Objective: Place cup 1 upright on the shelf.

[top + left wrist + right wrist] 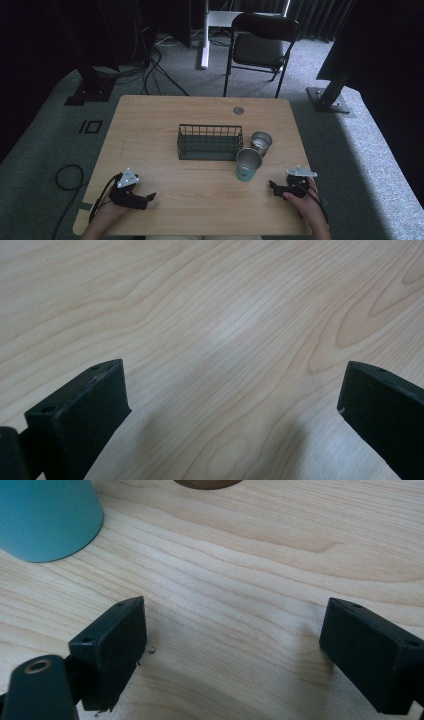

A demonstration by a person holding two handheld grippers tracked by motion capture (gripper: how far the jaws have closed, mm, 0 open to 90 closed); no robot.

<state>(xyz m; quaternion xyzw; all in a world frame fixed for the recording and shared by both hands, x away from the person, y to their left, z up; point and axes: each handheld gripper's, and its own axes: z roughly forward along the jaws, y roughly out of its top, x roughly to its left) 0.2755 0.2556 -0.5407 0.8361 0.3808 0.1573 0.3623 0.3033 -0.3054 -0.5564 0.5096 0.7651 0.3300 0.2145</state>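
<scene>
Two round metal cups stand beside wire basket on woodgrain table.

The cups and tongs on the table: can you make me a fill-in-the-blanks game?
1. Both tongs, left tongs and right tongs, have jaws standing ____.
2. The teal cup stands nearest the ____ tongs.
3. The wire basket sits left of the ____ cup.

Missing words: open; right; silver

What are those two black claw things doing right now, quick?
Left gripper: open, holding nothing, over bare wooden table.
Right gripper: open, holding nothing, near the teal metal cup.
</scene>
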